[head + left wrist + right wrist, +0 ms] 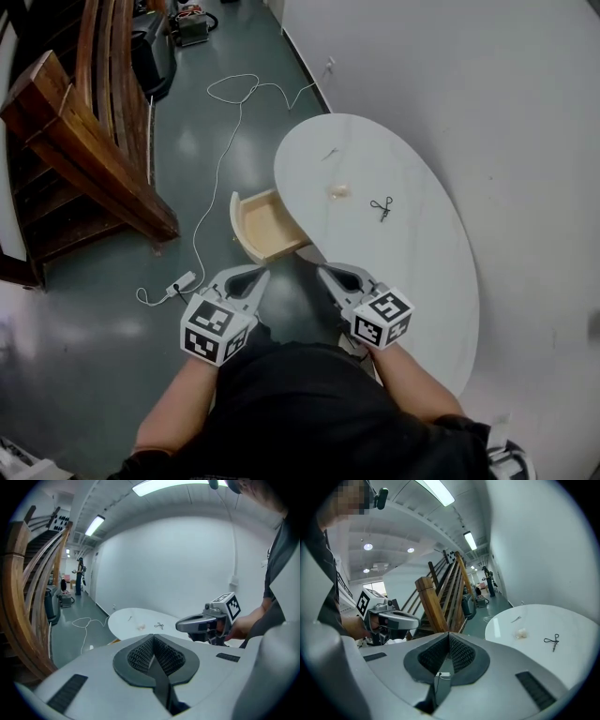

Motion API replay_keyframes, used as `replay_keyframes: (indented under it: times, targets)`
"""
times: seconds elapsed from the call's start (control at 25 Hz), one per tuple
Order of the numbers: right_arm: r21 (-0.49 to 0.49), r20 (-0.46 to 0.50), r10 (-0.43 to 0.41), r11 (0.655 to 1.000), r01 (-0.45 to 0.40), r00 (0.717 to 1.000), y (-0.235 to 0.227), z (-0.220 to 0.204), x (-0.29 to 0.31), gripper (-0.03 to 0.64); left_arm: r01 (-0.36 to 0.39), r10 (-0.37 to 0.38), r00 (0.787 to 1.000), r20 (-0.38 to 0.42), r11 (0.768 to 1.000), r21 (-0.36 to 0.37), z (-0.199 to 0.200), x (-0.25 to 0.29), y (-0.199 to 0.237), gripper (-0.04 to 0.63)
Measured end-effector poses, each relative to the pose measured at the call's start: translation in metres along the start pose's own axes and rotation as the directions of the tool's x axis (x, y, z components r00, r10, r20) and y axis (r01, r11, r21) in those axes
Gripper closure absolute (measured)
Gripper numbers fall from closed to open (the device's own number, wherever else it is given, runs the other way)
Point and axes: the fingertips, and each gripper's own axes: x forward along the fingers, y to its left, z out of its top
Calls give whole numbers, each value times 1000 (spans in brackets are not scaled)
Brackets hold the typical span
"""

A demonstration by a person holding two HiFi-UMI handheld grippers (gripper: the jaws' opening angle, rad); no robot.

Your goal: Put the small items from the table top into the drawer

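A white oval table carries three small items: a black scissor-like tool, a pale crumpled lump and a thin sliver. A wooden drawer stands pulled out from the table's left side, and nothing shows inside it. My left gripper and right gripper hover side by side before the table's near end, both shut and holding nothing. The left gripper view shows its jaws closed, with the tool far off. The right gripper's jaws are closed too, far from the lump.
A wooden staircase rises at the left. A white cable runs over the grey floor to a power strip. The white wall curves behind the table. Equipment stands far back.
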Motion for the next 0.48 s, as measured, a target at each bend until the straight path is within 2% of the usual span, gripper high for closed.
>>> replay_keyframes:
  times: [0.2, 0.36, 0.48]
  targets:
    - [-1, -3, -44, 999, 44, 999, -6, 25, 60, 618, 28, -28, 999, -22, 999, 33, 7, 10, 65, 580]
    - [-69, -34, -83, 994, 81, 996, -6, 32, 92, 618, 61, -60, 998, -30, 998, 33, 8, 14, 105, 580]
    - [-112, -62, -137, 985, 129, 989, -22, 30, 108, 618, 72, -71, 996, -50, 997, 32, 5, 20, 128, 580]
